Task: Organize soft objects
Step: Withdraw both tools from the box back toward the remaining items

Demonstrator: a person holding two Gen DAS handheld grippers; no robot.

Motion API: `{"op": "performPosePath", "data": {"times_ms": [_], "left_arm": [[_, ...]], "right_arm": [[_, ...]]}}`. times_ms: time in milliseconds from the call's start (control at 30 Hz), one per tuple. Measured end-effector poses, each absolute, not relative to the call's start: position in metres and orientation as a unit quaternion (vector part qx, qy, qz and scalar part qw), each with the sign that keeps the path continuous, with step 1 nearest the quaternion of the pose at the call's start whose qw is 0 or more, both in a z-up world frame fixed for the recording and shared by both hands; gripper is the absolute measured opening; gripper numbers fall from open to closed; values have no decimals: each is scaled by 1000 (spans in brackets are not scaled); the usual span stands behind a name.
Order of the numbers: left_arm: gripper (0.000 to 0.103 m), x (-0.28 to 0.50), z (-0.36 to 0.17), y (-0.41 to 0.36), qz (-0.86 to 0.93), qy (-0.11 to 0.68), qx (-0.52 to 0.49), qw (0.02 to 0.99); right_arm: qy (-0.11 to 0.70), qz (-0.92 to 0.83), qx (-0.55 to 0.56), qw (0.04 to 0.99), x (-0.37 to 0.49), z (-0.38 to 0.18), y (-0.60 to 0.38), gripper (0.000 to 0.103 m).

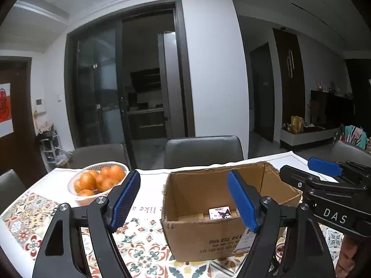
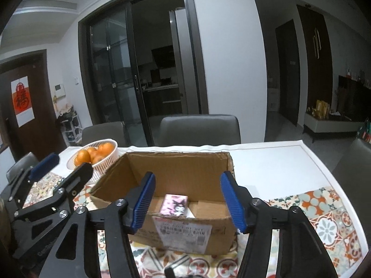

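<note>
Left wrist view: the left gripper (image 1: 184,199) hovers with its blue pads spread wide and nothing between them, over the near edge of an open cardboard box (image 1: 204,238) on a tile-patterned tablecloth (image 1: 143,250). Inside the box lies a small pink cartoon-printed pack (image 2: 176,205). Beside it, the right gripper (image 2: 187,200) is likewise spread apart and empty. A white basket of oranges (image 1: 97,180) sits left of the box

So the open cardboard box (image 2: 176,199) sits mid-worktop (image 2: 273,162), with a small packet (image 2: 176,203) lying inside on its floor. The basket of oranges (image 2: 97,155) is off to the box's left, a bit further back. Two chairs (image 2: 199,127) stand behind the worktop's far edge.
</note>
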State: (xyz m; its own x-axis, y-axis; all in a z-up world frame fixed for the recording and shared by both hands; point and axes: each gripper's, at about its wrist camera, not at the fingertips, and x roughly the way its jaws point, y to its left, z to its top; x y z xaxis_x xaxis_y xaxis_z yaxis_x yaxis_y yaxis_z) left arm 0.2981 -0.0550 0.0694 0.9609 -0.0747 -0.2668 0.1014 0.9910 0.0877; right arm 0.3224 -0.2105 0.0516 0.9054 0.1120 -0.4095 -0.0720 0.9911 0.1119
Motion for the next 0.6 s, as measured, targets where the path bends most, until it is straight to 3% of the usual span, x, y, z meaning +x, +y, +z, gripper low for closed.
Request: {"op": "performPosePath", "data": {"times_ms": [267,600], "left_arm": [[83,259,87,-52,-42,126,53,990],[85,214,88,-49,-42,136,55,988]], "right_arm": [[190,43,44,980,280,73,-205,71],[190,42,52,980,236,74,-207,73]]}}
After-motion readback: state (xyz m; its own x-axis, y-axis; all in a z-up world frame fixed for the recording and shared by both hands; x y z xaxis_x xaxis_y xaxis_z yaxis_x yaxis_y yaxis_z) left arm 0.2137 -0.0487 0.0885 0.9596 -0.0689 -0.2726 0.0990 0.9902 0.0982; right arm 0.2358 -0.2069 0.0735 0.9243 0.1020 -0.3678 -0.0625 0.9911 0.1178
